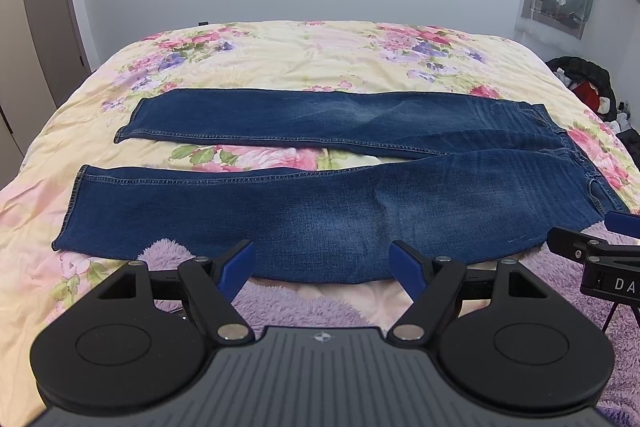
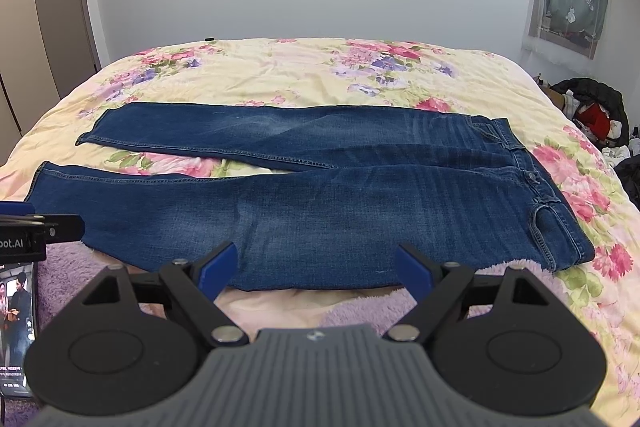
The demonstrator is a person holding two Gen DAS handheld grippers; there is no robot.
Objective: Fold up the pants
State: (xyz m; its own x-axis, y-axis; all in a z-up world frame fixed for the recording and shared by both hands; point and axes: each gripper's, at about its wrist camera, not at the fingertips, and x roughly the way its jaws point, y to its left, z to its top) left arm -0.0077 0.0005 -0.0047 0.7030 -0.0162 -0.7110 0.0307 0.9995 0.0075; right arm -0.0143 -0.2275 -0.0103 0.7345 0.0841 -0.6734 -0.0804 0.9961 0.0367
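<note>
Blue jeans [image 1: 320, 203] lie flat on the floral bed cover [image 1: 304, 55], legs spread to the left, waistband at the right. They also show in the right wrist view [image 2: 340, 203]. My left gripper [image 1: 322, 259] is open and empty, just short of the near leg's lower edge. My right gripper [image 2: 316, 263] is open and empty, just short of the near thigh edge. The right gripper's fingers [image 1: 580, 247] show at the right edge of the left wrist view.
A purple fluffy blanket [image 1: 304, 307] lies under the grippers at the bed's near edge. A phone [image 2: 16, 327] with a lit screen lies at the left. Dark clothes [image 2: 592, 115] are piled beside the bed at the right. A wall stands behind the bed.
</note>
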